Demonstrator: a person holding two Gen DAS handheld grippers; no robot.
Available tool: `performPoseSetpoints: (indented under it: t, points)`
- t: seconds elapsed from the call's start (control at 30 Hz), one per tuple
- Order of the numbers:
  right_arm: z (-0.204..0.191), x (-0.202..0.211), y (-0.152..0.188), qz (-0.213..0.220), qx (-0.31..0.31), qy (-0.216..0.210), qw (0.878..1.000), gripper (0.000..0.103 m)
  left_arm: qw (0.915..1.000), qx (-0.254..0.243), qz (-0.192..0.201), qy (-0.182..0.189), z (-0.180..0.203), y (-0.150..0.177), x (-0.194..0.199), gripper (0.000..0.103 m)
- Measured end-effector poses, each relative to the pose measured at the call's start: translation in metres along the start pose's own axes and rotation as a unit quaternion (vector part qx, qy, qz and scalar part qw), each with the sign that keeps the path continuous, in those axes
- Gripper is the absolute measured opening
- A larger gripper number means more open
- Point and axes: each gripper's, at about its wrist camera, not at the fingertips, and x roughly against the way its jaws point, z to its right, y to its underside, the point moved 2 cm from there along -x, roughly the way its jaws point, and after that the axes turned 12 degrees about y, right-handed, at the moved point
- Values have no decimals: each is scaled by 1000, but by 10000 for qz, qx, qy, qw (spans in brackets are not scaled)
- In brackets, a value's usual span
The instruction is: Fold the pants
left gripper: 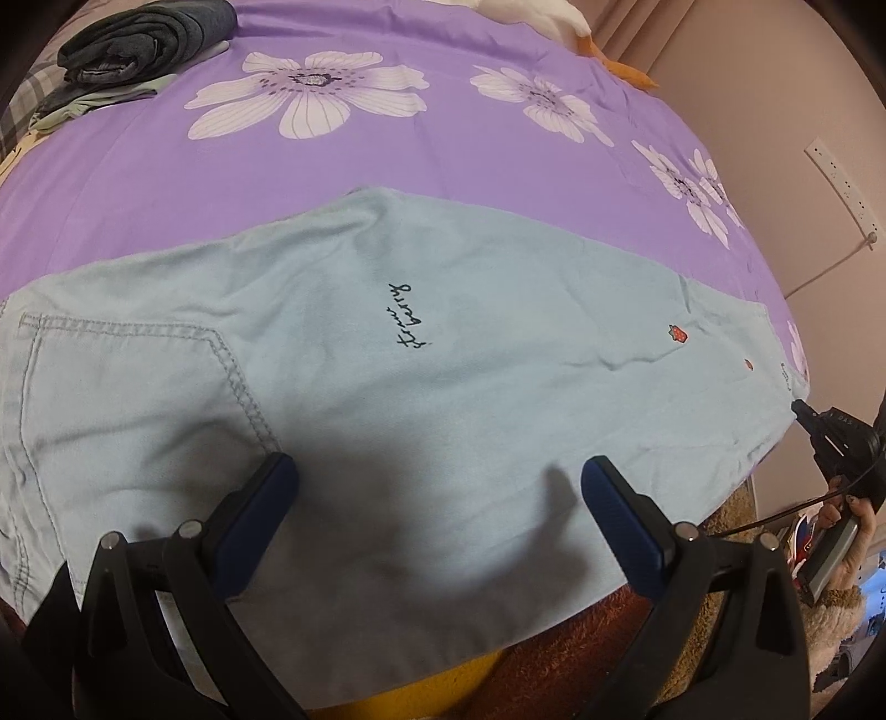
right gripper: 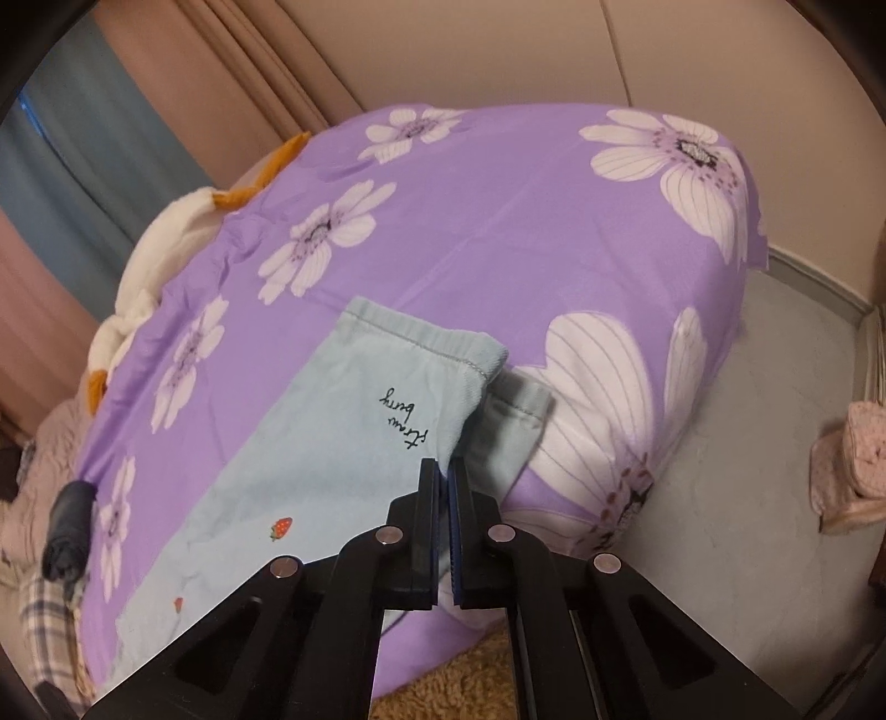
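Pale blue pants [left gripper: 443, 343] with black script and small strawberries lie flat across a purple flowered bedspread [left gripper: 387, 160], back pocket to the left. Just above their near edge hovers my left gripper [left gripper: 437, 476], open, with bare cloth between its blue pads. In the right wrist view the leg ends [right gripper: 410, 360] lie stacked, the upper cuff slightly offset from the lower one. My right gripper [right gripper: 443, 471] is shut on the near corner of the upper leg's edge. At the far right of the left wrist view a hand holds the right gripper [left gripper: 803, 412] at the pants' end.
Dark folded clothes [left gripper: 149, 44] sit at the bed's far left corner, seen also as a dark roll [right gripper: 69, 531]. A white and orange plush [right gripper: 166, 249] lies at the far edge. A brown rug [left gripper: 554, 653] and grey floor [right gripper: 747, 443] border the bed.
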Motion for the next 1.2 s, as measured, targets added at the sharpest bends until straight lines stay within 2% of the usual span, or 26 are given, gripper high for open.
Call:
performPoseSetpoints:
  t: [0.07, 0.13, 0.2, 0.23, 0.27, 0.3, 0.33, 0.37, 0.4, 0.5, 0.6, 0.7, 0.73, 0.8, 0.83, 0.87, 0.93, 1.0, 1.07, 1.2]
  points:
    - [4, -13, -1, -167, -11, 10, 9999, 4, 10000, -5, -11, -20, 1, -1, 0, 102]
    - [5, -31, 0, -457, 60, 200, 9987, 4, 10000, 8, 2, -14, 1, -1, 1, 102]
    - [10, -36, 2, -445, -55, 181, 9988, 4, 10000, 53, 30, 58, 0, 0, 3, 102]
    - [13, -34, 1, -433, -116, 103, 9989, 10, 9998, 109, 70, 133, -1, 1, 6, 102]
    - [14, -34, 0, -441, -115, 174, 9988, 30, 9996, 155, 104, 192, -2, 1, 8, 102]
    - [16, -33, -1, -433, -112, 294, 9986, 45, 9993, 220, 141, 269, -3, 1, 10, 102]
    - [20, -32, -2, -318, -157, 491, 9982, 69, 9989, 282, 164, 339, -3, 1, 12, 102]
    - [23, -31, -3, -183, -242, 542, 9981, 70, 9983, 350, 185, 417, -3, 1, 13, 102]
    - [26, -31, -5, -146, -306, 475, 9983, 70, 9978, 404, 208, 488, -3, 0, 15, 102]
    - [27, -41, -8, -349, -442, -92, 9984, 70, 9970, 416, 337, 557, 1, 0, 22, 102]
    - [21, -44, -13, -163, -473, -63, 9987, 70, 9974, 272, 442, 509, 7, -1, 31, 102]
    - [10, -48, -16, -185, -520, -340, 9979, 68, 9964, 262, 619, 517, 7, -1, 41, 102]
    - [7, -49, -17, -166, -520, -299, 9981, 67, 9958, 283, 682, 549, 6, -2, 44, 102]
    - [2, -53, -20, -113, -499, -254, 9984, 58, 9944, 338, 768, 639, 4, -2, 49, 102]
    - [1, -55, -21, -104, -535, -287, 9981, 47, 9939, 372, 785, 681, 2, -2, 51, 102]
    - [0, -58, -23, -130, -567, -352, 9977, 31, 9935, 405, 794, 708, 0, -2, 53, 102]
    - [1, -61, -23, -277, -636, -579, 9959, 13, 9929, 432, 824, 737, -2, -3, 56, 102]
    - [-2, -56, -24, -312, -667, -591, 9955, 13, 9924, 424, 888, 735, -3, -3, 62, 102]
    - [-14, -35, -26, 29, -430, -546, 9976, 12, 9919, 426, 965, 709, -5, -2, 68, 102]
    - [-42, 4, -31, 410, -100, -869, 9953, 12, 9910, 472, 1069, 658, -11, -2, 76, 102]
